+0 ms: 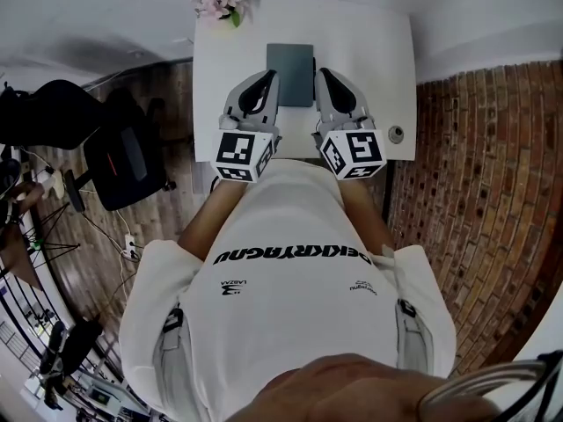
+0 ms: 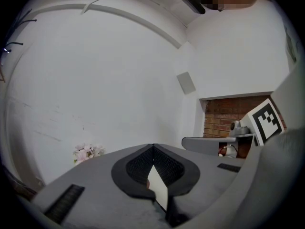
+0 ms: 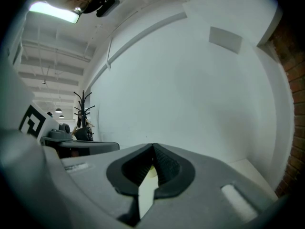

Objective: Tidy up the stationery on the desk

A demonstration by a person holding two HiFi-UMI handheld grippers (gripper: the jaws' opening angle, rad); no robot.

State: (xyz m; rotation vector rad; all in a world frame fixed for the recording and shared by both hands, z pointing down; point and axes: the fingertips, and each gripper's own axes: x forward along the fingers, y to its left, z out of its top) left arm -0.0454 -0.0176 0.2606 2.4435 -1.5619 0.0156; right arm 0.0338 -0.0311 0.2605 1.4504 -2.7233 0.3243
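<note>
Grey notebook (image 1: 290, 73) clear of desk (image 1: 387, 60) edges

Office workroom, open-plan.
White desk (image 1: 387, 51) against a white wall, black office chair (image 1: 130, 161) on wood floor (image 1: 171, 104), brick wall (image 1: 475, 165) alongside; coat stand (image 3: 84, 108) and ceiling strip light (image 3: 53, 12) in the room beyond.

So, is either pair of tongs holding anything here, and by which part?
Nothing is held. The left tongs and right tongs are both shut tip to tip, empty; the grey notebook lies free on the desk.
</note>
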